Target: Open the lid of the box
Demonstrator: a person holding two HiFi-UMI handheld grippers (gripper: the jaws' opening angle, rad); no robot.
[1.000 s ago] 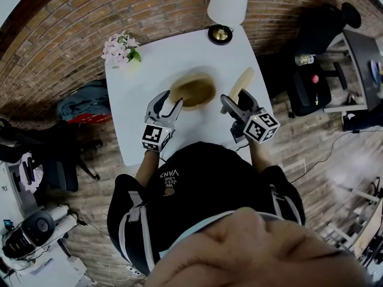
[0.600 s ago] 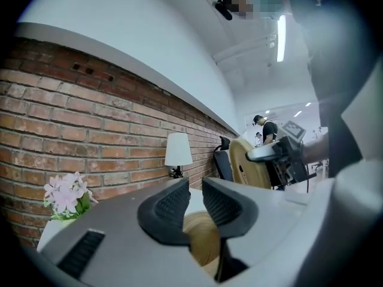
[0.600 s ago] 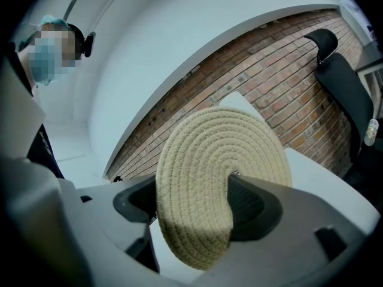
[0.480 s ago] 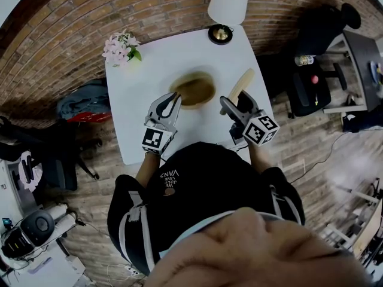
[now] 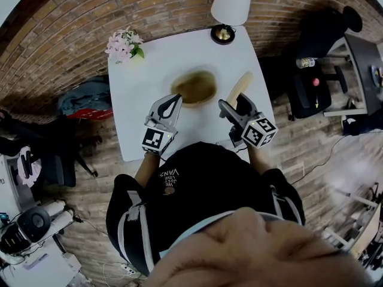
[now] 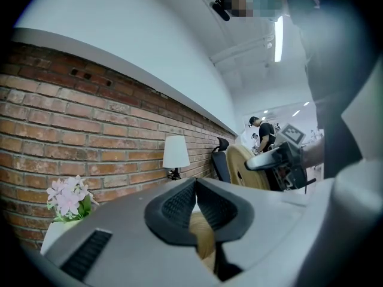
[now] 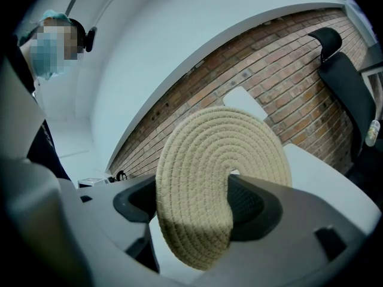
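Lid (image 7: 206, 160) stands on edge, pinched by right gripper (image 7: 196, 208) jaws; left gripper (image 6: 195, 190) jaws just closed on box (image 5: 194, 87) rim

Office-like workspace: brick wall (image 6: 72, 130), swivel chair (image 7: 341, 76), desk (image 5: 362, 55), ceiling strip light (image 6: 279, 39)

top (image 5: 203, 187): black, white print | left claw (image 5: 176, 98), right claw (image 5: 233, 103): grey, black pads (image 6: 175, 206)

- Bright, even indoor light; a ceiling strip light (image 6: 279, 39) glares in the left gripper view.
- The white surface (image 5: 137, 94) shines pale, with soft shadows.
- The woven lid (image 7: 215, 178) is sharp, its lower edge shaded.
- Fisheye bending throughout; corners black.
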